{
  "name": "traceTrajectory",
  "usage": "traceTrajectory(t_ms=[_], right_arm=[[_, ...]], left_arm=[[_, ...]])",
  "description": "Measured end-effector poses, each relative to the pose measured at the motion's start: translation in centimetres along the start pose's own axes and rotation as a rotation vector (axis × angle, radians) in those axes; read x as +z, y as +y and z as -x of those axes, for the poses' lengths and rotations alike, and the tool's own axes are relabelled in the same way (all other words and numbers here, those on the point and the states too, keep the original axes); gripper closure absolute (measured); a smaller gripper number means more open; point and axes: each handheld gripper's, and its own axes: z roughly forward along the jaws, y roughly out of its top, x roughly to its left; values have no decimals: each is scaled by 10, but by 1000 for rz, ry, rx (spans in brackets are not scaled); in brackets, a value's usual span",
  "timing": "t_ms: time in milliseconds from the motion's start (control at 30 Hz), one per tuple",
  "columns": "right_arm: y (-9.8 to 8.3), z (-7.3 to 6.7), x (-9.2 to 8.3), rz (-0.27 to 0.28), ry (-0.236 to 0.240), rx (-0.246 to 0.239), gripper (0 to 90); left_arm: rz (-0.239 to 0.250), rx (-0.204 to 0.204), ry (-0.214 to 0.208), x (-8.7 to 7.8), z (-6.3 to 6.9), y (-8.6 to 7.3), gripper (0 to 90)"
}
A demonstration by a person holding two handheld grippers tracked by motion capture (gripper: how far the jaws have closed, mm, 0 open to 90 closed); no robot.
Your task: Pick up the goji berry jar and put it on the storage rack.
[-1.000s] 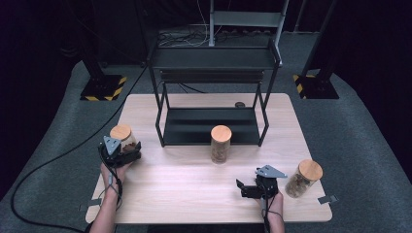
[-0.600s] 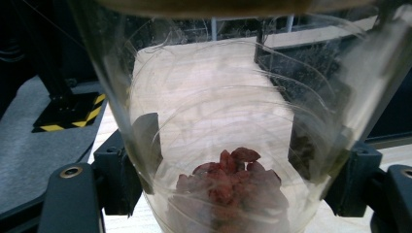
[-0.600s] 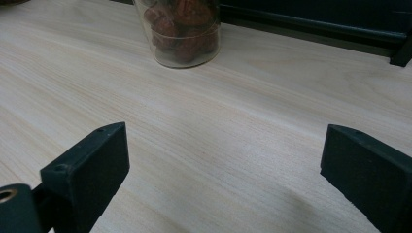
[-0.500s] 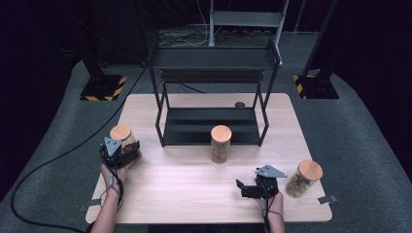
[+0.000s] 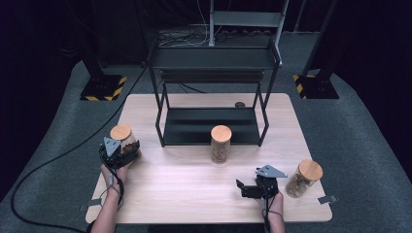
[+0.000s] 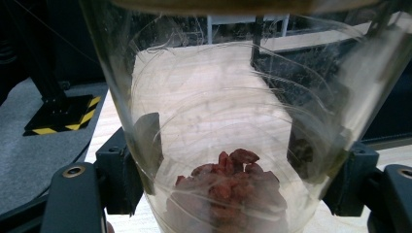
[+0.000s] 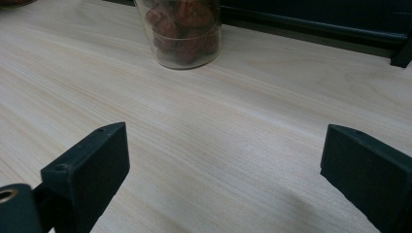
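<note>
A: From the high view, where does the left gripper [image 5: 127, 149] stand?

B: At the left of the pale wooden table [image 5: 194, 204], closed around the clear glass jar with a round wooden lid [image 5: 122, 137]. A second ago its jaws stood wide around the jar; they have just been closing and now clamp the glass. The hand itself has not shifted. The jar stands upright, long axis vertical, lid up, just left of the black metal shelf rack [image 5: 211, 97].

A: Any writing or labels?

B: None that I can read on any jar. The only markings are yellow-and-black stripes on the black floor base [image 5: 102, 90] behind the table.

A: And the right gripper [image 5: 244, 188]?

B: It rests low at the front right of the table, jaws apart and nothing between them, as it was a second ago. A second lidded glass jar [image 5: 303, 177] stands just to its right, a third [image 5: 220, 144] in front of the rack.

A: The left gripper view?

B: The clamped jar [image 6: 233, 126] shows close up, a black jaw pressed to each side of the glass, reddish-brown dried pieces [image 6: 228, 187] heaped at its bottom.

A: The right gripper view?

B: Two black jaws stand wide apart over bare wood [image 7: 218, 145]. Beyond them sits the bottom of a glass jar [image 7: 182, 34] holding the same reddish pieces.
</note>
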Motion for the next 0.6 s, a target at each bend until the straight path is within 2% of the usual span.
traceTrajectory(t_ms=[600], right_arm=[[0, 0, 0, -1, -4, -5, 29]], left_arm=[[17, 10, -7, -9, 0, 1, 248]])
